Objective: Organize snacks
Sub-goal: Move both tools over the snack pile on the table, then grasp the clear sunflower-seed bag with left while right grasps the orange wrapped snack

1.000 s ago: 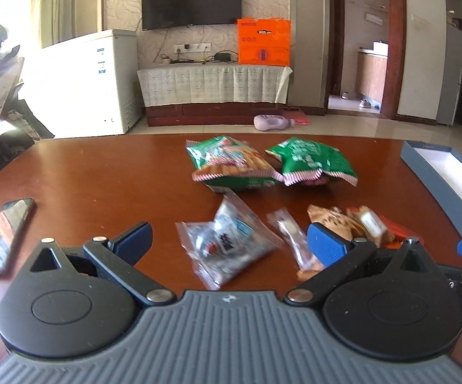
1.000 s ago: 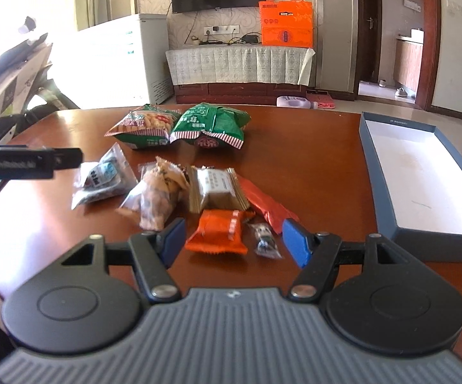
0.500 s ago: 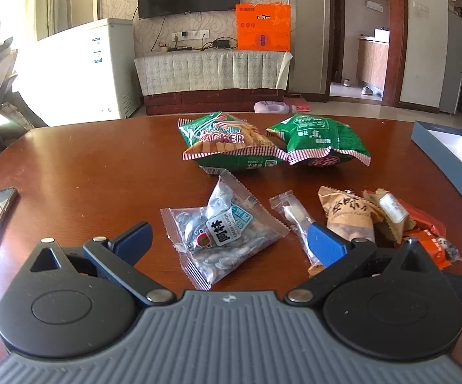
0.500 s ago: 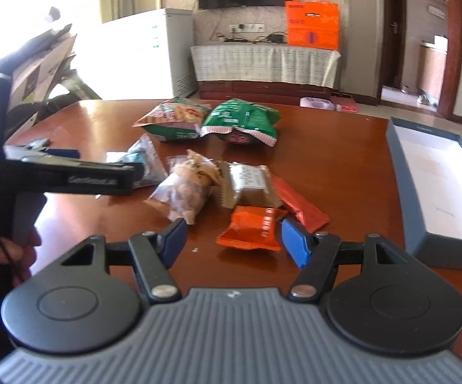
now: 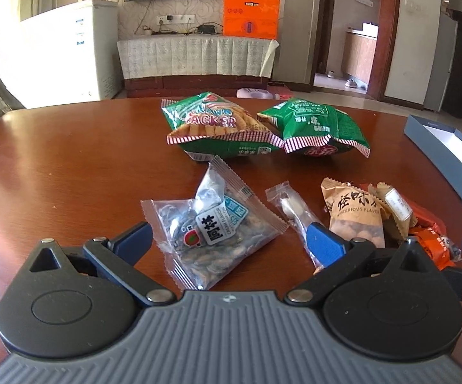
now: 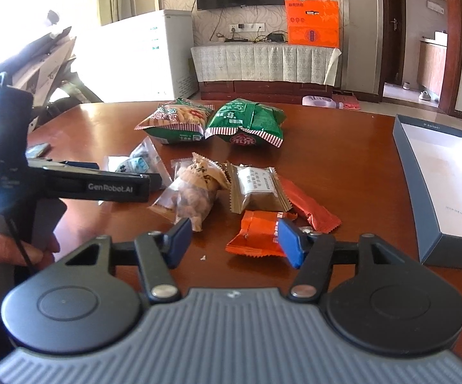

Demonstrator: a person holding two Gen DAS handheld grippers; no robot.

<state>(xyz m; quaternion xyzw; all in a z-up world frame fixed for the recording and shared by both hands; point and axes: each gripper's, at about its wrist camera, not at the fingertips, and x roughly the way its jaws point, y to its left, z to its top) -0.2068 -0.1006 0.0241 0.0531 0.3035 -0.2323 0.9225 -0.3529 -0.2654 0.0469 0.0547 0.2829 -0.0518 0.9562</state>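
Note:
Snacks lie on a round brown table [image 5: 71,166]. My left gripper [image 5: 229,244] is open and empty, its jaws on either side of a clear bag of sunflower seeds [image 5: 213,233]. My right gripper [image 6: 234,243] is open and empty, just before a small orange packet [image 6: 258,233]. Two green cracker bags [image 5: 218,128] [image 5: 314,128] lie at the far side. A brown nut pouch [image 6: 195,188], a tan wrapped cake [image 6: 258,188] and a long orange packet [image 6: 307,206] lie in the middle. An open blue box [image 6: 439,166] stands on the right.
A thin clear packet [image 5: 295,208] lies between the seeds and the nut pouch. A phone [image 6: 37,150] lies at the table's left edge. The left gripper's body [image 6: 71,185] and the hand holding it fill the left of the right wrist view.
Both grippers have moved forward and lower toward the snacks. The seed bag now sits between the left jaws, and the orange packet sits nearer the right jaws. Both stay open.

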